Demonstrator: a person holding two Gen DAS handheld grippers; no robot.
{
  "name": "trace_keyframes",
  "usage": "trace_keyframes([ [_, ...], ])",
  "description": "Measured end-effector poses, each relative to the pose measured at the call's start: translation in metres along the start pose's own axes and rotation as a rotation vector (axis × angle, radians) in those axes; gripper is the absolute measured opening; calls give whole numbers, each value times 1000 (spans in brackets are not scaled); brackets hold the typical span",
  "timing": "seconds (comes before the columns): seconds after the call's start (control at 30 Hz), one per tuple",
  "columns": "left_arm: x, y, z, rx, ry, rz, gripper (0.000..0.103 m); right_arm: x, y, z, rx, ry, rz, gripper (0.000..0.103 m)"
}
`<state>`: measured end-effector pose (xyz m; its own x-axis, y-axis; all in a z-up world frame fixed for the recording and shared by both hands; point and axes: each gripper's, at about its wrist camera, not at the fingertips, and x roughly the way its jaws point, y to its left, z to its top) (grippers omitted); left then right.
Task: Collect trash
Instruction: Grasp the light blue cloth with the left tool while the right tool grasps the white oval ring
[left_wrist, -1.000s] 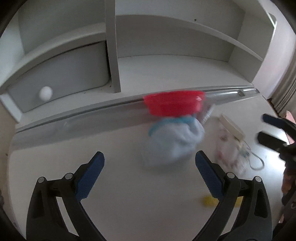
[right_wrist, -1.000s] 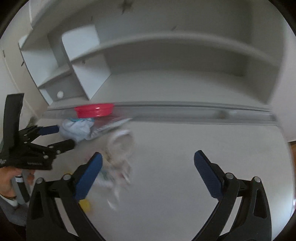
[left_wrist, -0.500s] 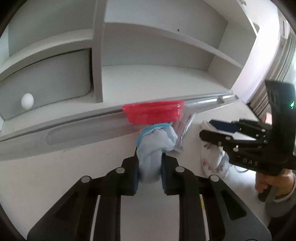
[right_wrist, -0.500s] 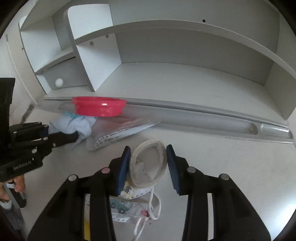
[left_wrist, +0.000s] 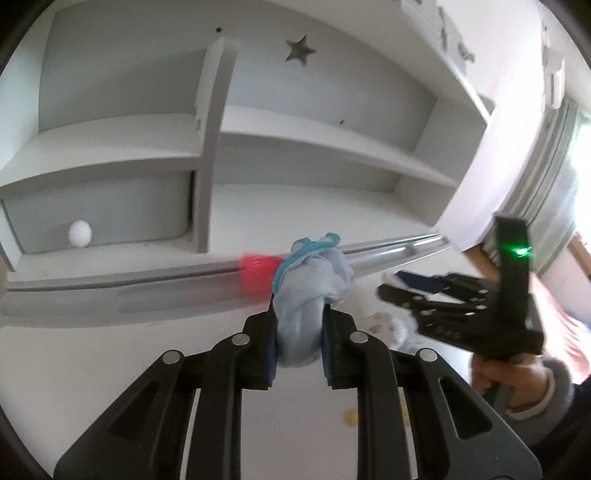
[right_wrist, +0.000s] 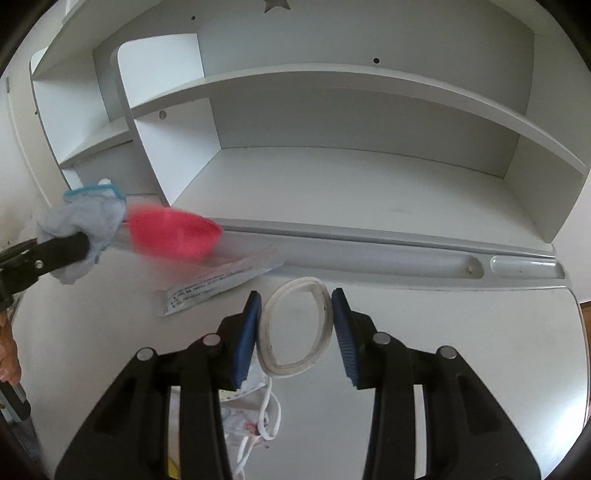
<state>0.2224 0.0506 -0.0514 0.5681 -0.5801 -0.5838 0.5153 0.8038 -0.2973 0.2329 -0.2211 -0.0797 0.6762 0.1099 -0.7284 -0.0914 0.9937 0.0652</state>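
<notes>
left gripper (left_wrist: 298, 332): I've got it pinching the pale blue wad (left_wrist: 308, 295), clear of the desk (left_wrist: 92, 350)
right gripper (right_wrist: 295, 325): clamped on white ring (right_wrist: 293, 326), patterned mask (right_wrist: 251, 417) hanging under it
red bowl (right_wrist: 171, 232): by the desk's groove, blurred
wrapper (right_wrist: 218, 284): flat on desk

White shelf unit (right_wrist: 351, 110), round drawer knob (left_wrist: 79, 233)

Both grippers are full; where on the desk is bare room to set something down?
Bare: the white desk right of the right gripper, below the grey pen tray. Crowded: the left, with the printed plastic wrapper, red plastic bowl and patterned face mask.
</notes>
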Motion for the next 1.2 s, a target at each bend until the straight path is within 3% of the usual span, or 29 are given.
trace_keyframes([
  [0.1, -5, -6, 1, 15, -1, -23, 18, -4, -2, 2, -2, -25, -20, 39],
  [0.43, 13, -11, 1, 30, 75, 8, 18, 4, 3, 3, -6, -13, -14, 39],
  [0.87, 15, -17, 5, 54, 89, 31, 18, 1, 6, 5, -1, -3, 14, 39],
  [1.07, -2, -51, 13, 134, 36, 97, 18, -44, 3, 5, 8, -72, 59, 39],
  [1.2, -10, -94, 14, 178, 31, 58, 18, -84, -23, -15, 49, -94, 73, 39],
])
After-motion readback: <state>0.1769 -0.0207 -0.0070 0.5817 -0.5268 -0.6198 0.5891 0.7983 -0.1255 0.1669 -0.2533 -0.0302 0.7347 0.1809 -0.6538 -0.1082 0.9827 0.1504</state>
